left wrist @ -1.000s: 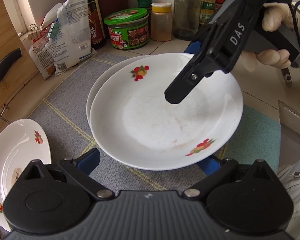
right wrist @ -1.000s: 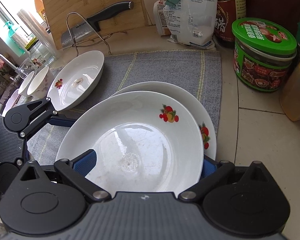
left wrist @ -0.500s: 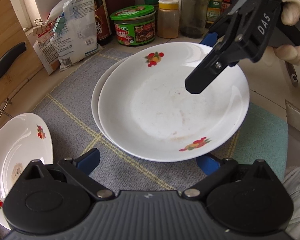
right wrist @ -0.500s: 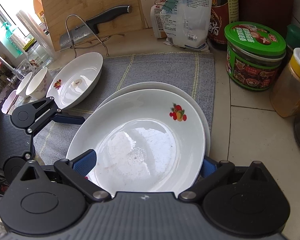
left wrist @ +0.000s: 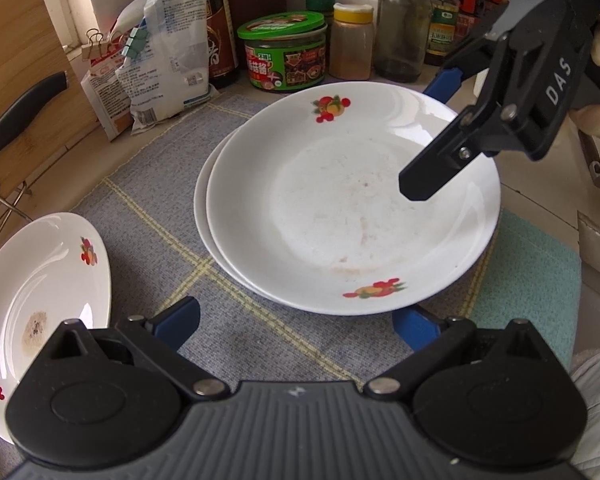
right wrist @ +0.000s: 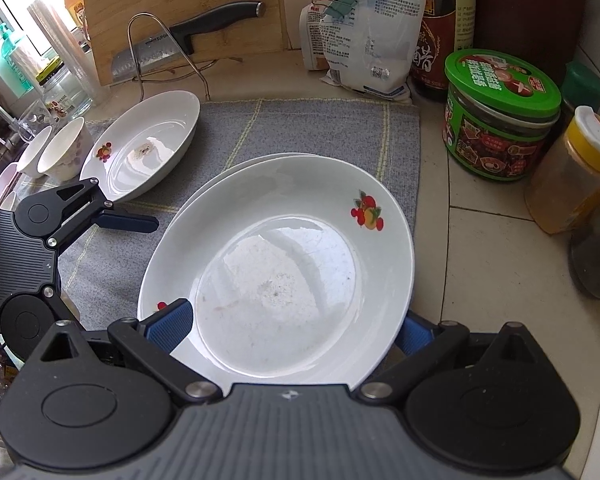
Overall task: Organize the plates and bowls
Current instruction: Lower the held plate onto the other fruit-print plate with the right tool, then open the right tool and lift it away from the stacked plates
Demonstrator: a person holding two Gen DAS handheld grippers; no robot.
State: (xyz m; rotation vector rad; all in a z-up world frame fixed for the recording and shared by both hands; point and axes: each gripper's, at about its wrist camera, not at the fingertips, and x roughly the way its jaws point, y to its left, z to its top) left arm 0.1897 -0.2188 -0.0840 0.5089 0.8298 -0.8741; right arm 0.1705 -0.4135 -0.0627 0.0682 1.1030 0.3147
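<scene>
Two white fruit-print plates are stacked on the grey mat (left wrist: 148, 208). The top plate (left wrist: 352, 208) (right wrist: 276, 264) lies slightly offset on the lower plate (left wrist: 201, 204) (right wrist: 220, 172). My right gripper (left wrist: 426, 136) (right wrist: 292, 326) is open and straddles the top plate's rim, one finger above the plate and one below its edge. My left gripper (left wrist: 296, 324) (right wrist: 112, 268) is open over the mat just short of the stack, holding nothing. A third plate (left wrist: 40, 288) (right wrist: 144, 148) lies to the left, with two small bowls (right wrist: 64, 152) beyond it.
Along the back stand a green-lidded jar (left wrist: 284, 54) (right wrist: 500, 116), a yellow-capped jar (right wrist: 572, 168), dark bottles and clipped bags (left wrist: 160, 52). A knife (right wrist: 216, 20) rests against a wooden board (right wrist: 180, 4). A teal cloth (left wrist: 532, 280) lies right of the mat.
The top plate has slid further over the lower plate along with my right gripper. My left gripper has drawn back from the stack.
</scene>
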